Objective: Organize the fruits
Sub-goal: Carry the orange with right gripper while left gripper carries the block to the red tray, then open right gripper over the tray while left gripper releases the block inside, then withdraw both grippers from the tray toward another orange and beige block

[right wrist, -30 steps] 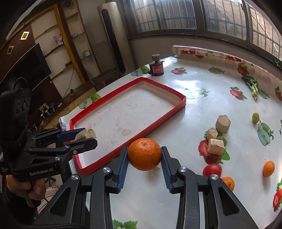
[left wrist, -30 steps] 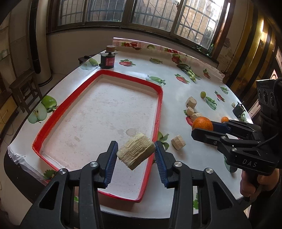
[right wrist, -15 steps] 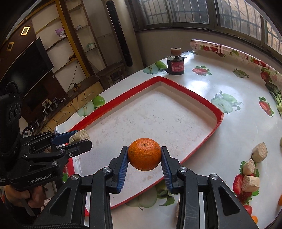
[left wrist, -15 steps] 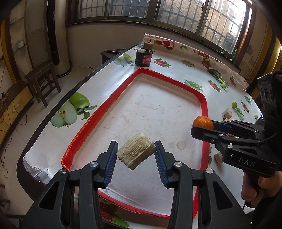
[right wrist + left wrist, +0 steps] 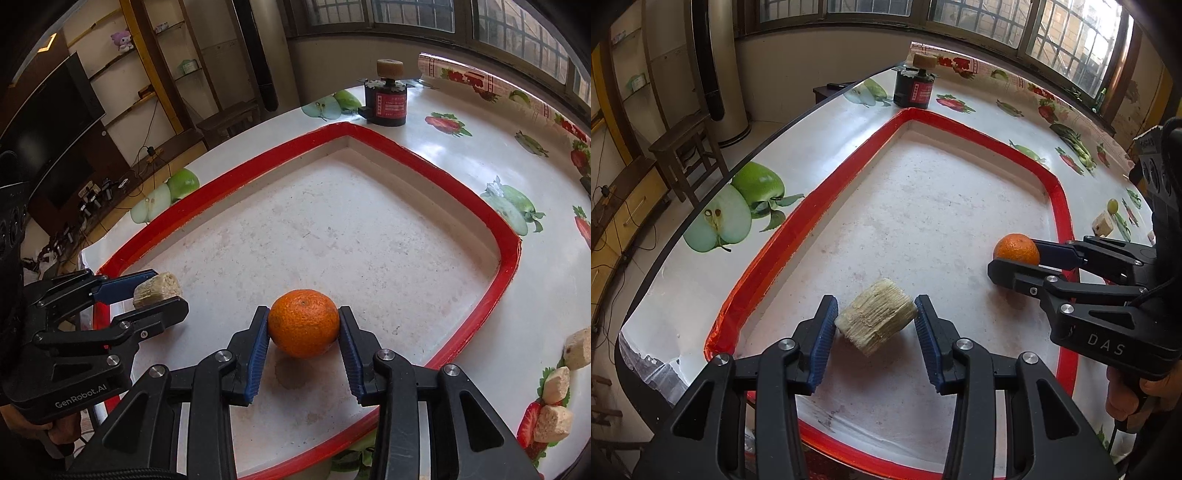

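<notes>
Clearance below both loads governs your release: left gripper [image 5: 874,326] clamps the fibrous chunk [image 5: 876,322], right gripper [image 5: 303,328] clamps the orange [image 5: 303,322] (apparently just above the tray [image 5: 508,254] floor).

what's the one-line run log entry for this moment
left gripper: shut on tan chunk | right gripper: shut on orange | both over red tray | release pending

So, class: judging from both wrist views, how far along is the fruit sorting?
Done: nothing lies loose in the red tray yet. In hand: the left tool holds a fibrous beige chunk and the right tool an orange, both low over the tray. Left: three beige chunks outside it.
</notes>
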A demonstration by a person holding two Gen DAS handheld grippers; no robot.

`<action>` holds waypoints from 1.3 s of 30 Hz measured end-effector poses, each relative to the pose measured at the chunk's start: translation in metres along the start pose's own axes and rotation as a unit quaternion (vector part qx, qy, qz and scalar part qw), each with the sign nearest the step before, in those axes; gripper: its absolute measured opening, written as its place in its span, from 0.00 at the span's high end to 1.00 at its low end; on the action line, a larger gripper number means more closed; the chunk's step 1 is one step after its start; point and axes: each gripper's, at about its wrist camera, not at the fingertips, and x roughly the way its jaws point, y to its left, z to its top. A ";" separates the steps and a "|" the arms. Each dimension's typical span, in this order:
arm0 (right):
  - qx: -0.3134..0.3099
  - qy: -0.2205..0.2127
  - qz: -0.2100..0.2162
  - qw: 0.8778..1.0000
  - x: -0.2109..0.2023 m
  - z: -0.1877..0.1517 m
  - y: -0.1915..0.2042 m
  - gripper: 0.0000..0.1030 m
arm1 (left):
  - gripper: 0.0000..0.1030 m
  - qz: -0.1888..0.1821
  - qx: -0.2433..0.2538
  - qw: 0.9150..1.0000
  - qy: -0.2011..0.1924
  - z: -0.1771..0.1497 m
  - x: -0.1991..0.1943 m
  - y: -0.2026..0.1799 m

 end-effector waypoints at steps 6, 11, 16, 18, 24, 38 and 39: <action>-0.001 -0.011 0.000 1.000 -0.010 -0.001 0.000 0.44 | 0.53 0.013 -0.004 1.000 -0.004 0.000 -0.005 -0.001; 0.003 -0.027 0.003 1.000 -0.030 -0.006 -0.003 0.44 | 0.53 0.012 -0.008 1.000 -0.018 -0.001 -0.020 -0.003; 0.015 -0.051 0.007 0.999 -0.060 -0.017 -0.008 0.44 | 0.53 0.007 0.000 1.000 -0.027 -0.003 -0.033 -0.013; 0.020 -0.059 0.007 0.998 -0.072 -0.023 -0.011 0.44 | 0.53 0.005 0.003 1.000 -0.030 -0.004 -0.037 -0.018; 0.030 -0.070 -0.006 0.997 -0.100 -0.042 -0.020 0.44 | 0.54 -0.003 0.012 0.999 -0.036 -0.006 -0.047 -0.033; 0.070 -0.090 -0.032 0.993 -0.145 -0.089 -0.052 0.44 | 0.54 -0.025 0.043 0.998 -0.042 -0.014 -0.061 -0.073; 0.074 -0.091 -0.034 0.993 -0.148 -0.091 -0.054 0.44 | 0.54 -0.026 0.045 0.998 -0.042 -0.015 -0.063 -0.076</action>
